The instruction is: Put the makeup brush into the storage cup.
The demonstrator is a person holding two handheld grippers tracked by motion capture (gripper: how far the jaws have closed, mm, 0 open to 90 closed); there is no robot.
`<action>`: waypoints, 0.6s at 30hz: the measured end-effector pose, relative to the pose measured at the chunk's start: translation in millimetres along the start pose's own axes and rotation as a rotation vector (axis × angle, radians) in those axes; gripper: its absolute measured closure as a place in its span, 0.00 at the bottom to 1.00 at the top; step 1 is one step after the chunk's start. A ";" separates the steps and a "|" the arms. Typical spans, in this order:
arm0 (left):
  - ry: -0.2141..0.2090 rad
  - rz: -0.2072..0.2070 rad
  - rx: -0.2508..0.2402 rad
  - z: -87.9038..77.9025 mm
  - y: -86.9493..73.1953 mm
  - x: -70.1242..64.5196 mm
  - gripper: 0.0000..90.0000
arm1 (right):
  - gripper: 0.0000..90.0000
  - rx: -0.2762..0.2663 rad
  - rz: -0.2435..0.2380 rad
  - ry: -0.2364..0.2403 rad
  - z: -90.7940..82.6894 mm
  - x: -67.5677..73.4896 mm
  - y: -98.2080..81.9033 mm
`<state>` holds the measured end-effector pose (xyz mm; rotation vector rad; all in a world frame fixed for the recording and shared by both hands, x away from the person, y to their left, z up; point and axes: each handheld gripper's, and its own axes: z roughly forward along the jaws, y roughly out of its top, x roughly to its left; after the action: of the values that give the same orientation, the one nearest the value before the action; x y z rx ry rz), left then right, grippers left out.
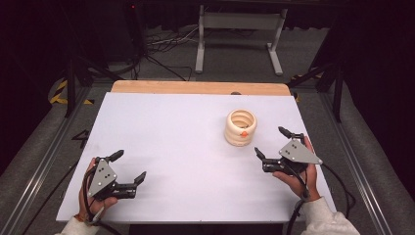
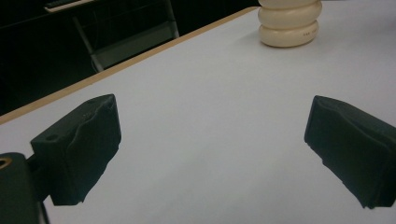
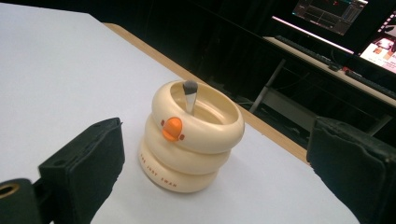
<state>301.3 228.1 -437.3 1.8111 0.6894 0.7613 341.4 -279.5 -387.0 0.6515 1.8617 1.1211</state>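
Table [image 1: 161,147]: flat matte white top, bare wood strip along far edge.

Holder [image 1: 241,127]: cream, glossy, three stacked rounded rings, hollow; orange oval button on front; small brush [image 3: 189,94] w/ grey tip upright inside. Sits approx 1 o'clock of table centre.

Left gripper [image 1: 128,168]: 7 o'clock, jaws spread wide, nothing held; black blocky pads.

Right gripper [image 1: 271,141]: 4 o'clock, just beside holder, jaws apart, empty.

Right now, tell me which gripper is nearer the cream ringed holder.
Right. The right gripper sits open just beside the cream ringed holder, on its near right side. The left gripper is open too, far across the white table near its front left corner.
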 end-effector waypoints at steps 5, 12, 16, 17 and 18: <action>-0.003 -0.004 -0.002 -0.7 -0.2 -0.3 0.05 | 0.05 0.011 0.002 -0.002 -6.1 1.7 -6.5; -0.004 -0.003 -0.002 -0.4 -0.1 -0.8 0.05 | 0.05 0.023 -0.014 -0.011 -16.0 3.4 -14.9; -0.004 -0.003 0.000 0.2 -0.3 -0.8 0.05 | 0.05 0.035 -0.018 -0.009 -19.6 4.5 -20.7; -0.005 -0.003 0.001 0.3 -0.2 -0.8 0.05 | 0.05 0.042 -0.022 -0.010 -20.7 5.0 -23.3; -0.005 -0.002 0.002 0.6 -0.2 -0.7 0.05 | 0.05 0.048 -0.021 -0.010 -21.3 5.6 -25.4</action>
<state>301.3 227.3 -437.8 1.8135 0.6887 0.7542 320.0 -296.5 -406.6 0.6618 1.8874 1.0607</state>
